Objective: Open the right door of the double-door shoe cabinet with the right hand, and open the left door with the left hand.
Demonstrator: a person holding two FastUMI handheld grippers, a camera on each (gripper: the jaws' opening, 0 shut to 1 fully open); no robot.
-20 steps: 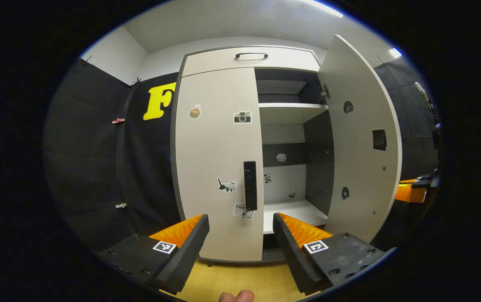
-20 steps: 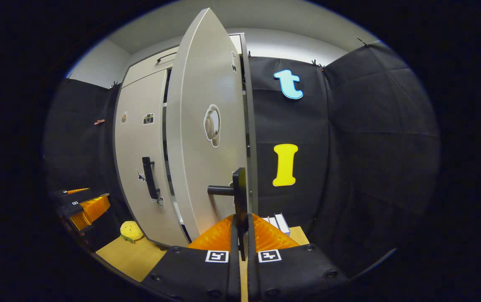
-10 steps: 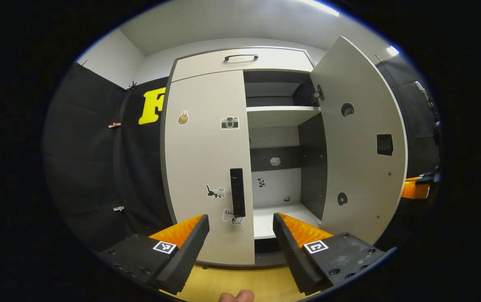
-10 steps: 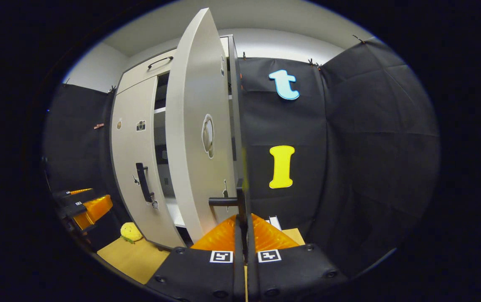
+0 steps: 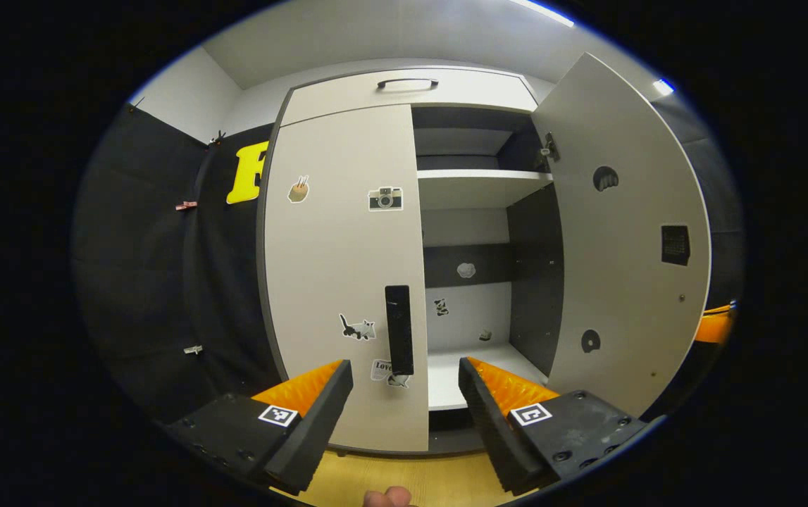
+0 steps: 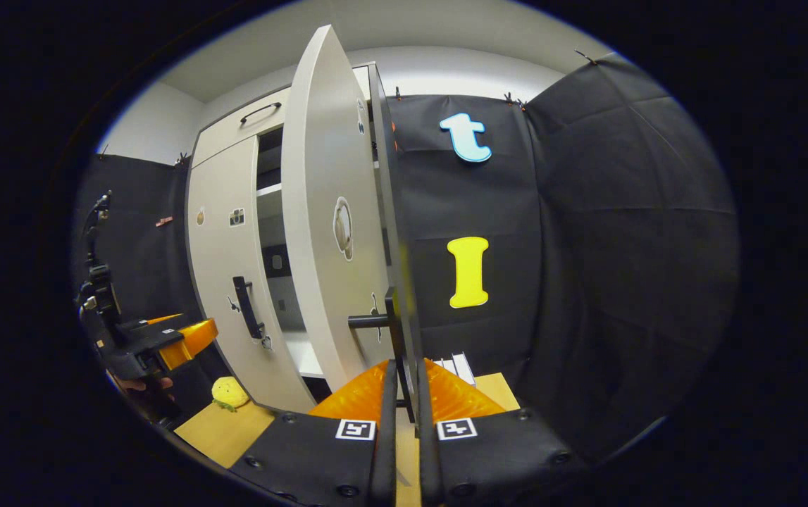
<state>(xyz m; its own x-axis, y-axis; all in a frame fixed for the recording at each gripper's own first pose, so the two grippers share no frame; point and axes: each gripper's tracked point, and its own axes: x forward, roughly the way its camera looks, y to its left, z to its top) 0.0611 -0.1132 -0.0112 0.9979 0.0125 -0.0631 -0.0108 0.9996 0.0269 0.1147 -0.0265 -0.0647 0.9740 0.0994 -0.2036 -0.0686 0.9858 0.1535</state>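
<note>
Swung wider than a second ago: right door (image 5: pixel 622 232), right gripper (image 6: pixel 404 394) jaws clamped on its handle (image 6: pixel 393 320). Left gripper (image 5: pixel 404 401) jaws open, nearing left door handle (image 5: pixel 399 329).

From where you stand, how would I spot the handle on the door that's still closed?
Find the tall pale shoe cabinet against the black cloth wall. Its right door hangs open, while the left door is flat shut. On the shut door's inner edge, low down, sits a black upright bar handle, dark and solid among small flat stickers.
</note>
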